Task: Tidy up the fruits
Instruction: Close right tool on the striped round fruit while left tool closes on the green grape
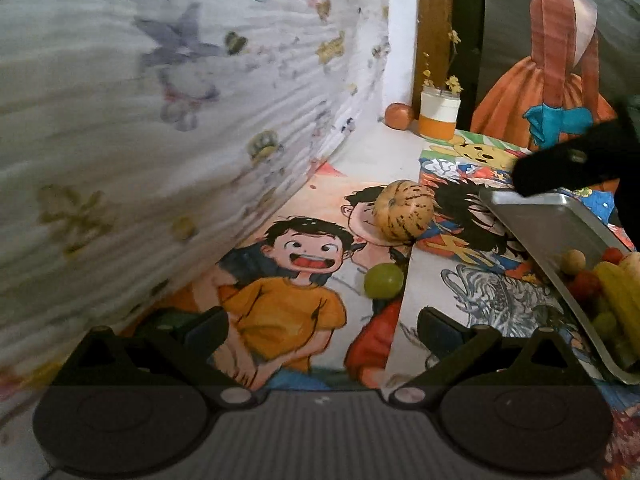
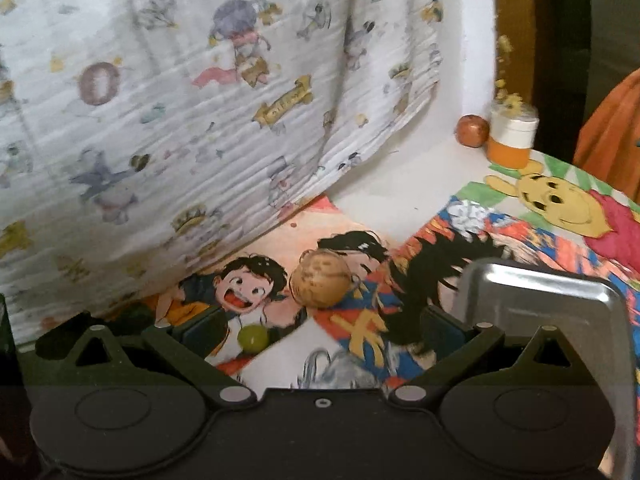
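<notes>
Left gripper [image 1: 322, 330] spread over the worktop [image 1: 360, 164]; a green grape [image 1: 383, 280] and striped melon [image 1: 404, 210] lie ahead. Right gripper [image 2: 320, 334] spread beside the tilted metal tray [image 1: 560, 232] holding mixed fruit [image 1: 612, 284].

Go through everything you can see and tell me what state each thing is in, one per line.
Left gripper: open, holding nothing.
Right gripper: open, holding nothing.
Metal tray: tilted, fruit gathered at its low end.
Melon: loose on the mat, outside the tray.
Green grape: loose on the mat.
Apple: by the wall, beside the jar.
Jar: upright, holding flowers.
</notes>
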`<action>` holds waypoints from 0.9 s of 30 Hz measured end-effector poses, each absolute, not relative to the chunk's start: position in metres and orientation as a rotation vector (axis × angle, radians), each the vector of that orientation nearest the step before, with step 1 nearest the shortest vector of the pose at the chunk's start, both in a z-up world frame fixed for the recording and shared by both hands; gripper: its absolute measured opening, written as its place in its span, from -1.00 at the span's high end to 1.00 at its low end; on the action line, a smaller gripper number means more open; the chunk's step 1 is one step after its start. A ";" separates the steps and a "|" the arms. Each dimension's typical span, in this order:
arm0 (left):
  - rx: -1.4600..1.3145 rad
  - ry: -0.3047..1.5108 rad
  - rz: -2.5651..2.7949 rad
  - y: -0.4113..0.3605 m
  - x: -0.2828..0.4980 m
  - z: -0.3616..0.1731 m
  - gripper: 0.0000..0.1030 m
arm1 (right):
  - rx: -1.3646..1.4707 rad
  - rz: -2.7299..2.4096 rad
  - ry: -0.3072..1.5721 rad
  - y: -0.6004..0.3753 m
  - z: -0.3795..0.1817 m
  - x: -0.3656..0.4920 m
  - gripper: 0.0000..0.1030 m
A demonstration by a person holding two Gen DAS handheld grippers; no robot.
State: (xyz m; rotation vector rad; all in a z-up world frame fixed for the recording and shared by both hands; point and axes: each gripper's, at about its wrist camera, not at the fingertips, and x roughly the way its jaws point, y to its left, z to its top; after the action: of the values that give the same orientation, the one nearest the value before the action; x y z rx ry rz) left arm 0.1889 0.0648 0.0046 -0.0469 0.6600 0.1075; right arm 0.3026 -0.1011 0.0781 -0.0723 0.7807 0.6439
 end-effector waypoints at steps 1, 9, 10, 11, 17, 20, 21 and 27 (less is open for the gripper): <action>-0.048 0.662 0.102 0.065 0.192 0.003 -0.99 | -0.064 0.644 0.789 -0.097 0.074 0.309 -0.99; -0.089 0.672 0.043 0.067 0.213 -0.007 -0.99 | 0.018 0.658 0.869 -0.073 0.040 0.356 -0.96; -0.089 0.671 0.039 0.066 0.215 -0.007 -0.99 | 0.020 0.662 0.873 -0.070 0.037 0.359 -0.93; -0.091 0.667 0.034 0.066 0.217 -0.008 -0.99 | 0.020 0.664 0.875 -0.068 0.034 0.361 -0.91; -0.093 0.645 0.019 0.063 0.222 -0.010 -0.86 | 0.017 0.676 0.867 -0.060 0.024 0.367 -0.78; -0.088 0.642 0.009 0.062 0.223 -0.010 -0.77 | 0.023 0.675 0.863 -0.058 0.021 0.369 -0.71; -0.090 0.641 0.008 0.062 0.224 -0.010 -0.75 | 0.024 0.676 0.862 -0.057 0.020 0.370 -0.68; -0.090 0.631 0.010 0.062 0.223 -0.010 -0.56 | 0.024 0.687 0.860 -0.052 0.014 0.371 -0.60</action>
State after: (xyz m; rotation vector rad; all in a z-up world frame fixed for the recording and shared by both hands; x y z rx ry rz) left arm 0.2231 0.0623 -0.0096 -0.0905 0.6307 0.0102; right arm 0.3709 -0.0521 0.0143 0.0237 0.8603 0.6868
